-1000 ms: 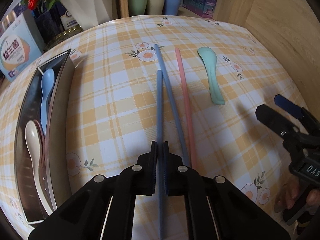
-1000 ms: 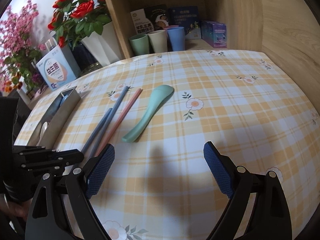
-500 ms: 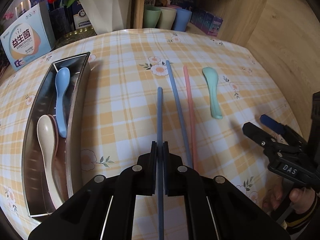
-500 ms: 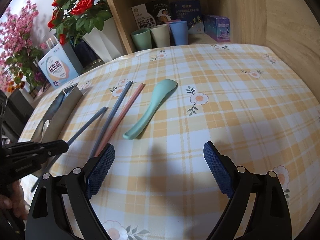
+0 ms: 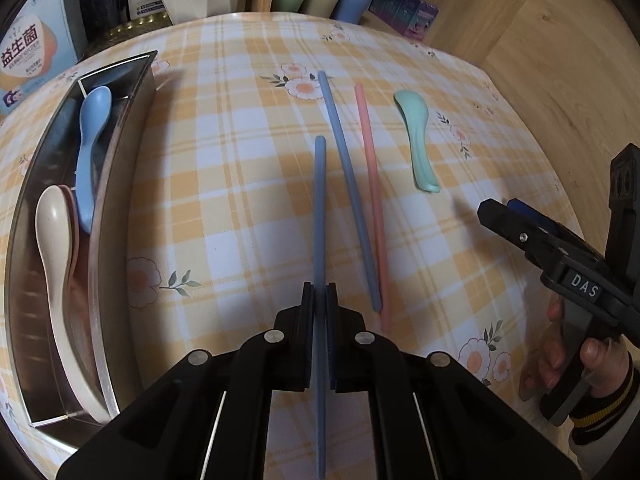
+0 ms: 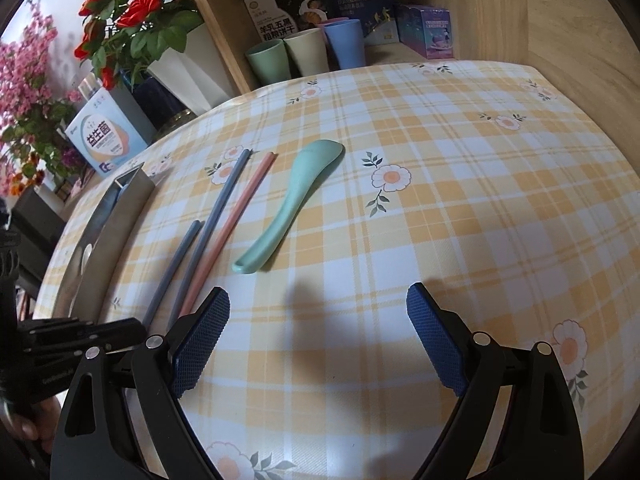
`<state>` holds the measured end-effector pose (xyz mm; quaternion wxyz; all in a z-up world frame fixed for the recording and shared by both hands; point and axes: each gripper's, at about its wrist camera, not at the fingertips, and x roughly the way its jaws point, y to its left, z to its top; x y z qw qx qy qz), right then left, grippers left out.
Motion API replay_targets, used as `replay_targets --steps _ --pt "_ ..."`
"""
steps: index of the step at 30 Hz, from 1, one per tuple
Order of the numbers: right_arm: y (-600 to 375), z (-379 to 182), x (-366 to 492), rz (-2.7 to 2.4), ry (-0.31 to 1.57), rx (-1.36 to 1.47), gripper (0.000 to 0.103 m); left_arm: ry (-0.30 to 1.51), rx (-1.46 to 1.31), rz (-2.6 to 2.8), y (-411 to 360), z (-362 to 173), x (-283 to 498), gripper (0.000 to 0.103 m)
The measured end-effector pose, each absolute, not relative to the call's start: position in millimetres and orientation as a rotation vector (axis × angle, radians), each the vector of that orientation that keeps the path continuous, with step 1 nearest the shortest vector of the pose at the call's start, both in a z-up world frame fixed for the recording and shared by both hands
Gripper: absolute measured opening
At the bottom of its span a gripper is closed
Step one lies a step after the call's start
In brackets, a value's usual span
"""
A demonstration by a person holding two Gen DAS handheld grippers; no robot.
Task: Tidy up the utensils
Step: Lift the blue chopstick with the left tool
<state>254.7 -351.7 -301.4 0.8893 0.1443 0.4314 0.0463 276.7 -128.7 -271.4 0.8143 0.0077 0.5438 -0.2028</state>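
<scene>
My left gripper (image 5: 319, 304) is shut on a blue chopstick (image 5: 320, 208) and holds it above the checked tablecloth; it also shows in the right wrist view (image 6: 172, 272). A second blue chopstick (image 5: 349, 184), a pink chopstick (image 5: 372, 200) and a mint green spoon (image 5: 416, 144) lie on the cloth to its right. A metal tray (image 5: 120, 168) at the left holds a blue spoon (image 5: 90, 152), a cream spoon (image 5: 52, 264) and a pink one beneath it. My right gripper (image 6: 318, 336) is open and empty, near the green spoon (image 6: 292, 200).
Three cups (image 6: 304, 54) and boxes (image 6: 426, 30) stand on the wooden shelf at the back. A vase of red flowers (image 6: 136, 20) and a white-blue box (image 6: 106, 140) stand at the back left. A wooden wall (image 5: 560, 80) borders the right side.
My left gripper has lifted the blue chopstick off the cloth and drawn back, showing more of the tray. The right gripper stays open and has hardly moved.
</scene>
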Motion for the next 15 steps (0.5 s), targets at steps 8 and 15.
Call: replay_targets --steps 8,15 --pt "-350.7 -301.8 254.5 0.114 0.905 0.298 0.087 1.192 0.034 -0.460 -137.0 -272.3 294.1 0.006" --pt "-353.5 -303.5 254.9 0.134 0.904 0.318 0.087 1.180 0.054 -0.462 -143.3 -272.3 300.3 0.006"
